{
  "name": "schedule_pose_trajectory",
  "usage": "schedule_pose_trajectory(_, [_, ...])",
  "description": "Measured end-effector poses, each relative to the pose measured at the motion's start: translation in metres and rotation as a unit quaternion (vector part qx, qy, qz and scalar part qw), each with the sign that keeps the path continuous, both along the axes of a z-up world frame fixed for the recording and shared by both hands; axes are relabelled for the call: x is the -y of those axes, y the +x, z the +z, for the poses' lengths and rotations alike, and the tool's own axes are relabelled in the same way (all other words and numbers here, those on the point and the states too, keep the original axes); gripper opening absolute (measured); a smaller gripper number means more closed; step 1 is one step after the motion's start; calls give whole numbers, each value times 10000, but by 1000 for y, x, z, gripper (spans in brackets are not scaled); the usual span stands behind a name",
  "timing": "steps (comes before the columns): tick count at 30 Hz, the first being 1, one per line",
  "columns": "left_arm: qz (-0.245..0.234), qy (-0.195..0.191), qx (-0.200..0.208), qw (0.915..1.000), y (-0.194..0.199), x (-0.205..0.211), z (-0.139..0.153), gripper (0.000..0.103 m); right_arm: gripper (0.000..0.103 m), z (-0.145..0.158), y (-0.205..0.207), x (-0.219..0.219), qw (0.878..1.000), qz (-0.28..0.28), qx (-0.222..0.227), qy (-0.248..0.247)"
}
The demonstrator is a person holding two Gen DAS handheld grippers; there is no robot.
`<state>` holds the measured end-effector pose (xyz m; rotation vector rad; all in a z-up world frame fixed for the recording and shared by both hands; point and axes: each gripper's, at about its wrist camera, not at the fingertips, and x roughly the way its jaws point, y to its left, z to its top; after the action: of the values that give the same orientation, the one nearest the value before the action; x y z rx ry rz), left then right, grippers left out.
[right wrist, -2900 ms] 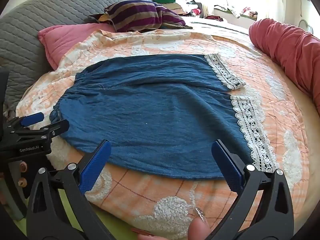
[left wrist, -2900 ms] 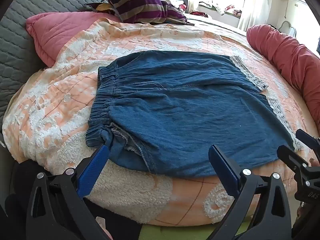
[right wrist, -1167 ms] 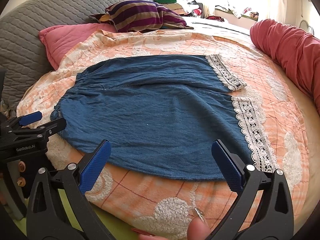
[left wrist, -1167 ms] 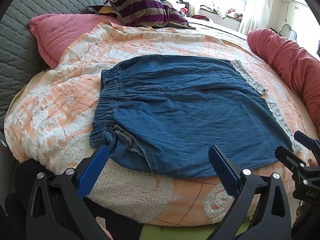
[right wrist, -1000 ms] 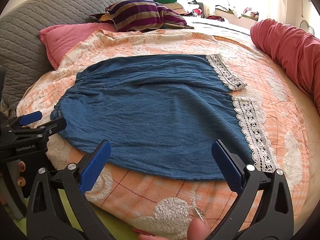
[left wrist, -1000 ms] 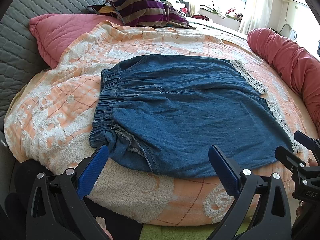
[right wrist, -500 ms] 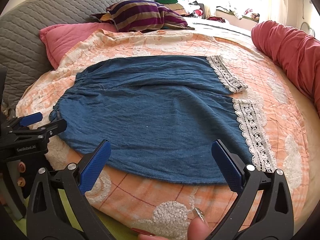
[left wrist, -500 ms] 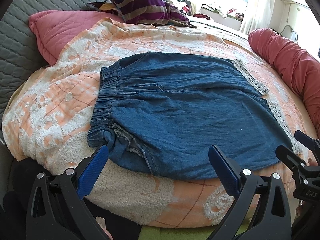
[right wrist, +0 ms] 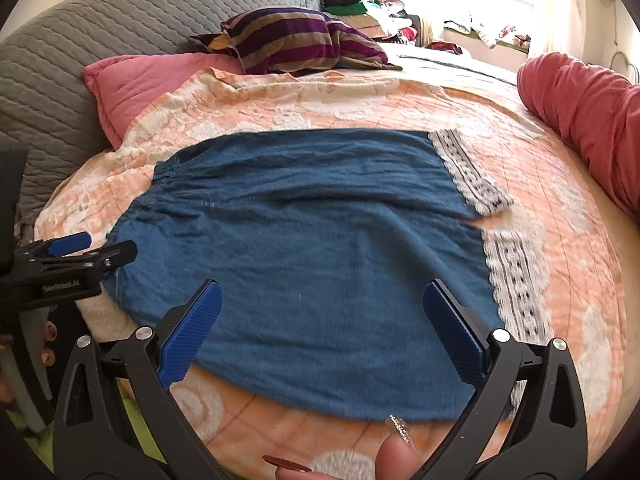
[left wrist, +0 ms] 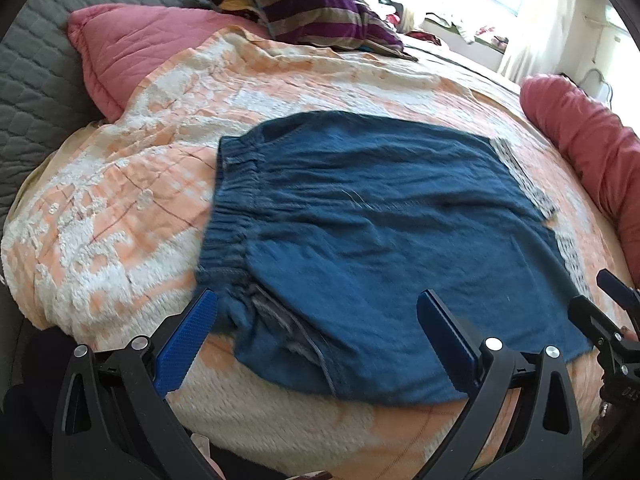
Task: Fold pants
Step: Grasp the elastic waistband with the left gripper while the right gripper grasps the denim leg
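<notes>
Blue denim pants (left wrist: 380, 232) with white lace hems lie flat on the bed, waistband to the left, legs to the right; they also show in the right wrist view (right wrist: 320, 248). My left gripper (left wrist: 316, 320) is open over the near waistband corner. My right gripper (right wrist: 322, 312) is open over the near leg, left of the lace hem (right wrist: 516, 280). Neither gripper holds anything. Each gripper shows at the edge of the other's view.
An orange and white quilt (left wrist: 120, 208) covers the round bed. A pink pillow (left wrist: 136, 48) and a striped cushion (left wrist: 312, 12) lie at the head. A red bolster (right wrist: 580, 112) runs along the right side. Grey headboard (right wrist: 80, 40) at left.
Both grippers have moved forward over the near edge of the pants. The pants have not moved.
</notes>
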<state>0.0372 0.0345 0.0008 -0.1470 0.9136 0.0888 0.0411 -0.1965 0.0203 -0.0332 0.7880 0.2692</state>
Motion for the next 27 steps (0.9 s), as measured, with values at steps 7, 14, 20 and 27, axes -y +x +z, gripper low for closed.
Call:
schedule_pose_trajectory(7, [316,-100,-8,9994,31,-35,2,99,95,-1,43,-13,9991,403,-159,-29])
schedule_pose_trajectory(14, [491,-77,-126,9987,67,-65,-1,99,95,3,83,-31,9979,621,-43,-149])
schedule_pose_trajectory(20, [554,-19,-252,9981,100,-84,-6,99,95,1,118,-55,9940,964,-8,-506])
schedule_pose_trajectory(27, [558,66,-543,9969,138,-102,-19,99,95,-15,156,-83,9863,1423,-177,-810])
